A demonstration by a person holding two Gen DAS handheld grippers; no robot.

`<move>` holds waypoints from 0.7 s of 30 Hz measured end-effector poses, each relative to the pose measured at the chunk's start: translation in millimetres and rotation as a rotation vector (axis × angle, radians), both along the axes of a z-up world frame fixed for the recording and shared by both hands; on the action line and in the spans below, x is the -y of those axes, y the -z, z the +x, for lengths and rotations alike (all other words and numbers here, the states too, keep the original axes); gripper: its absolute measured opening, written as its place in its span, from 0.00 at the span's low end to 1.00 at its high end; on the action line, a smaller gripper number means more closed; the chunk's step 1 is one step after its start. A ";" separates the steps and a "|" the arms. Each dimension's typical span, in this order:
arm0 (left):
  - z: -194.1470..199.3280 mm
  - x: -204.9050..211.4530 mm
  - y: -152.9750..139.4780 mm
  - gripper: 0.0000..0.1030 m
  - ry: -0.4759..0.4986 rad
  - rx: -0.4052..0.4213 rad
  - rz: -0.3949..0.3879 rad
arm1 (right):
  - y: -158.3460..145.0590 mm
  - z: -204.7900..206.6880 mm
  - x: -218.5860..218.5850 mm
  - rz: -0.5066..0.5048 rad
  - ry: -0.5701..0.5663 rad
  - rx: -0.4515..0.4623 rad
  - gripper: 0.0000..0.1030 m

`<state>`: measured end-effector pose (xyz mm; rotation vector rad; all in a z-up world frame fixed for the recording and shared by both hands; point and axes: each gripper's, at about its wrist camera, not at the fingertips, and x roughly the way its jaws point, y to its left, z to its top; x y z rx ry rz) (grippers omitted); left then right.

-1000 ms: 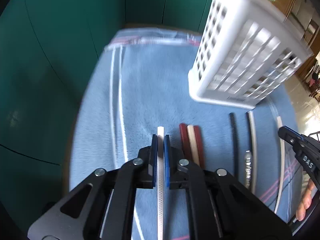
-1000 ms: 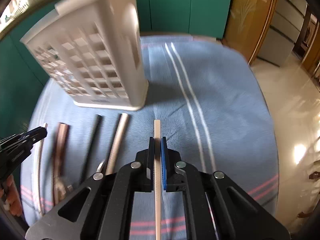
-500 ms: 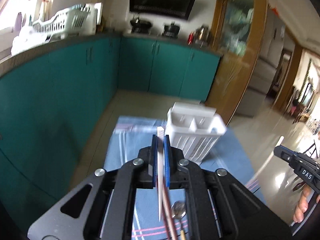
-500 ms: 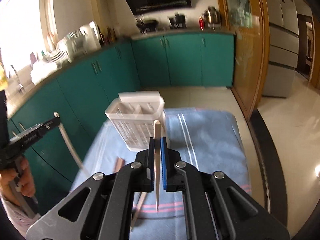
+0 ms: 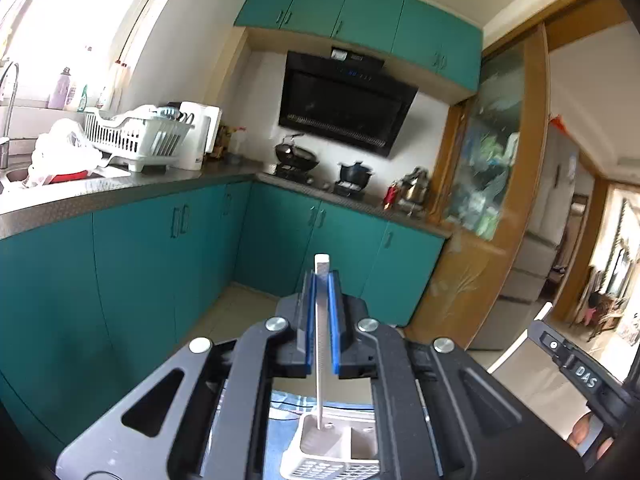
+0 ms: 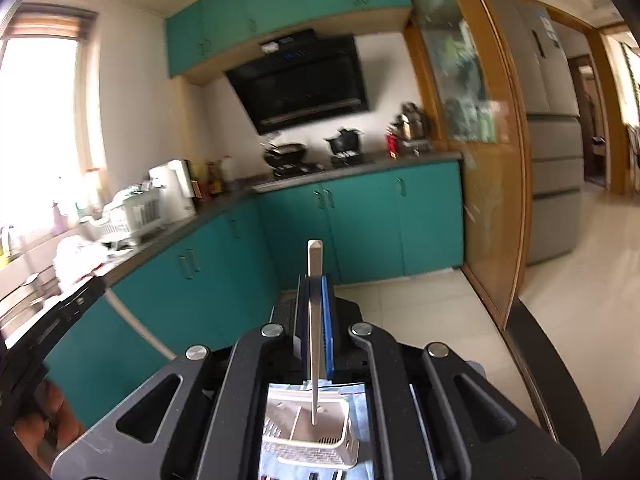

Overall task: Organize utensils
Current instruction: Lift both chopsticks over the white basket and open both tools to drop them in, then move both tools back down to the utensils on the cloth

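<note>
The left gripper (image 5: 321, 276) is clamped on a white chopstick (image 5: 320, 344), which runs between the two blue pads with its butt end sticking out past the fingertips and its thin end hanging down behind them. That thin end sits over the left compartment of the white caddy (image 5: 320, 466) seen through the gripper frame; whether it touches the caddy floor cannot be told.

The right gripper (image 6: 314, 280) is clamped on a beige chopstick (image 6: 314, 320) in the same way, butt end out past the pads. Its point hangs over the caddy (image 6: 312, 450), over an open compartment there.

The caddy stands on a blue cloth (image 6: 358, 408), and only small patches of cloth show around it.

Beyond the caddy lie a tiled floor (image 6: 560, 300), teal cabinets (image 5: 160, 260) under a grey counter (image 5: 80, 196), a black hood (image 5: 344, 104) and a white dish rack (image 5: 132, 136).
</note>
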<state>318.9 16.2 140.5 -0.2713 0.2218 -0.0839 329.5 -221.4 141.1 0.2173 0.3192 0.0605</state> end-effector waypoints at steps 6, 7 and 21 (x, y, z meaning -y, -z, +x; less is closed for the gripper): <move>32.4 2.3 64.3 0.06 -0.013 -0.125 -0.002 | 65.7 30.9 3.5 0.038 0.021 -0.101 0.06; 35.0 0.0 72.3 0.06 -0.016 -0.142 -0.004 | 72.7 31.0 3.4 0.041 0.021 -0.109 0.06; -18.0 -20.6 100.8 0.47 -0.064 -0.172 0.052 | 97.3 -52.4 23.6 0.023 0.035 -0.073 0.44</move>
